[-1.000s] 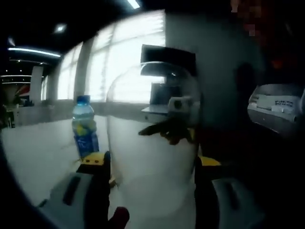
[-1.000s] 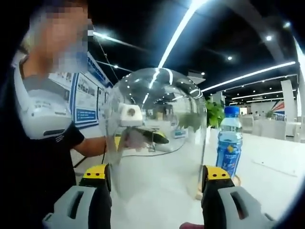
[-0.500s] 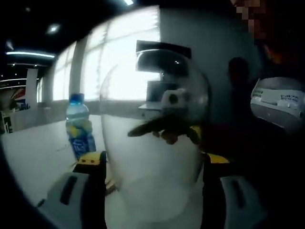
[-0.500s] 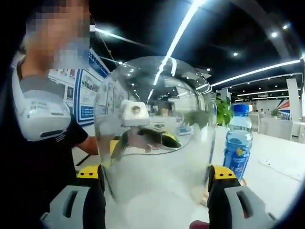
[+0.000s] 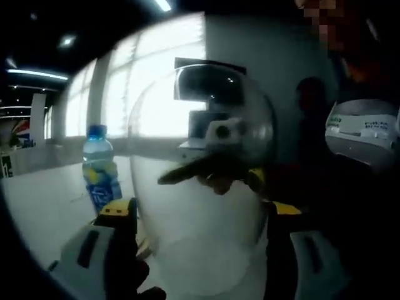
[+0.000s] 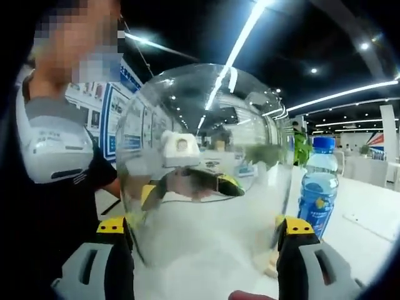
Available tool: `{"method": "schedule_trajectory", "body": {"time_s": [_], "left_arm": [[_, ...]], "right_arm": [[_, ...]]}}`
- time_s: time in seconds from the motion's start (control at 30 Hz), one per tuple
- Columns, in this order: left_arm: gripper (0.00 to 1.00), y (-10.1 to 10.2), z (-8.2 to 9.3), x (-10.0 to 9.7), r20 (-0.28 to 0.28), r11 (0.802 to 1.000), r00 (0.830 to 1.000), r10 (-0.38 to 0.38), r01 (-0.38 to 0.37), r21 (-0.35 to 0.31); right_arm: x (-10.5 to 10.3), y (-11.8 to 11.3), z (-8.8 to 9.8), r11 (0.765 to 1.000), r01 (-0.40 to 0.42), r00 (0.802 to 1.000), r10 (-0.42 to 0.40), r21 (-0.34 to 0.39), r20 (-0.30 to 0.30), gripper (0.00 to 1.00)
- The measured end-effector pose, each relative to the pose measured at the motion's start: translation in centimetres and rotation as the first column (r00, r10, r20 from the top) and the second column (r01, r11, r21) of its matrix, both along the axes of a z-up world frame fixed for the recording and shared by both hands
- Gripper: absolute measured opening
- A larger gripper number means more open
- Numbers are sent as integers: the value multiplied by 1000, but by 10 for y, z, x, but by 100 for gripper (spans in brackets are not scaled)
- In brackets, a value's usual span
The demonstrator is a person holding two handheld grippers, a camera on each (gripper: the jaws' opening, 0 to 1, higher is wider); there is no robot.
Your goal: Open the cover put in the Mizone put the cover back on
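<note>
While a smooth clear dome cover (image 6: 206,169) is clasped between both grippers' jaws, a blue-capped Mizone bottle (image 6: 320,184) is seen at 3 o'clock on the white tabletop (image 6: 369,212).

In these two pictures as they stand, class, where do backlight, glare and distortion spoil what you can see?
Left gripper view: bright windows behind leave the clear dome cover and Mizone bottle dim and soft. Right gripper view: ceiling strip lights streak glare across the cover, which warps the left gripper seen through it; the bottle is sharper.
</note>
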State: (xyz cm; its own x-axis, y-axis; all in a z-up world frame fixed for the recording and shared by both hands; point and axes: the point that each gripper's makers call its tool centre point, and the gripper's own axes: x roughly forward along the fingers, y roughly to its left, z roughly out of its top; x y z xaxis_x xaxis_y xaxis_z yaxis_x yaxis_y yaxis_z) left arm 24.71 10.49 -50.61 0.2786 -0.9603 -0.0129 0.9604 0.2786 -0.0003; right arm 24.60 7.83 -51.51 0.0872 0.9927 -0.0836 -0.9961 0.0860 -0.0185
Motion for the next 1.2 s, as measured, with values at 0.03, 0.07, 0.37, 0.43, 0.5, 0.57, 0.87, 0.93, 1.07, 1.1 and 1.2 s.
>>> {"method": "schedule_trajectory", "body": {"time_s": [0.03,0.07,0.37,0.43,0.5,0.57,0.87,0.93,1.07,1.1,1.2], "left_arm": [[73,1,-1,0,5,1000,1000,-1,1,-5],[72,1,-1,0,12,1000,1000,-1,1,-18],[70,-1,2,0,15,1000,1000,0,0,-18],[70,-2,1,0,12,1000,1000,4,-3,-16],[70,-1,2,0,11,1000,1000,6,-6,-19],[69,-1,2,0,11,1000,1000,9,-9,-23],[69,-1,10,-1,-29,998,999,19,-20,-51],[69,-2,13,-3,-14,999,1000,18,-19,-48],[69,-5,20,-6,-1,999,1000,19,-19,-33],[69,-5,21,-7,0,999,1000,20,-20,-31],[69,-7,28,-8,7,1000,1000,22,-22,-18]], "right_arm": [[0,0,0,1000,-1,1000,1,-3,1,89],[0,0,0,1000,-1,1000,1,-6,1,89],[-1,0,1,1000,-10,1000,10,25,0,90],[0,0,1,999,-10,1000,10,35,-3,90],[-1,0,2,999,-8,1000,9,39,-4,90],[-1,0,2,999,-7,1000,7,35,-7,89],[-1,-2,11,998,-8,998,11,59,-58,89],[-4,-1,14,998,-8,999,10,60,-45,89],[-7,-2,22,998,-7,1000,9,58,-25,89],[-7,-2,25,998,-8,1000,9,55,-19,89],[-9,-1,32,999,-8,1000,8,49,-5,90]]}}
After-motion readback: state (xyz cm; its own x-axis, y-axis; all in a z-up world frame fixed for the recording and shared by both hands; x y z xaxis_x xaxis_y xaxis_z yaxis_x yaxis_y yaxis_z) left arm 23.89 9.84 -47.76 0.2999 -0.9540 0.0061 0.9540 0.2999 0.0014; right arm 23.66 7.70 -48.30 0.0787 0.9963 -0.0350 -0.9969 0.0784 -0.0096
